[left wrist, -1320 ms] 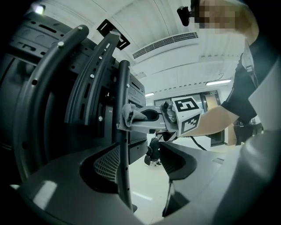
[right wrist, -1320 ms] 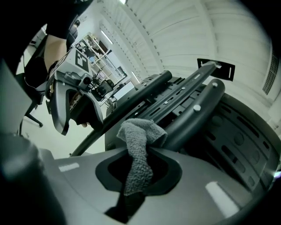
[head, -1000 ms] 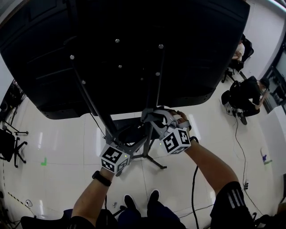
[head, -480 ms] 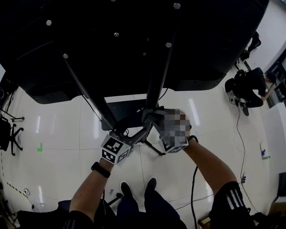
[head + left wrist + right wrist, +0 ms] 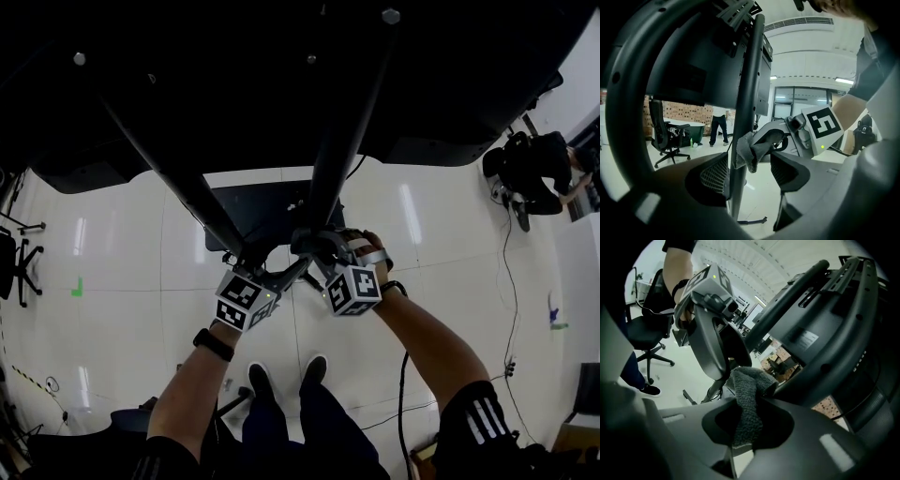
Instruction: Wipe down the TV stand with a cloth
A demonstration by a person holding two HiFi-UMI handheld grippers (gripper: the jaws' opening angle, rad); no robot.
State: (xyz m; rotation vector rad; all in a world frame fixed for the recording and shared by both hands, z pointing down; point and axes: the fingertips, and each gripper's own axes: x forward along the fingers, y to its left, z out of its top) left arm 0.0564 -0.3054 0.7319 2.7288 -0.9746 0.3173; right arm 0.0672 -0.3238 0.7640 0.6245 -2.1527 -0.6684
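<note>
Floor [image 5: 122,281] open below; right gripper [image 5: 750,425] clamps cloth [image 5: 747,390].

The cloth [image 5: 747,399] in my right gripper [image 5: 751,425] is grey, nubby and fluffy, like terry or microfibre. Both gripper shells look like smooth, matt grey plastic. One jaw pad of my left gripper [image 5: 750,173] has a fine gridded texture. The stand's pole [image 5: 746,93] looks like dark metal with a dull satin finish. The TV back [image 5: 234,84] is matt black plastic. The floor [image 5: 122,272] is pale, glossy tile with streaks of reflected light.
</note>
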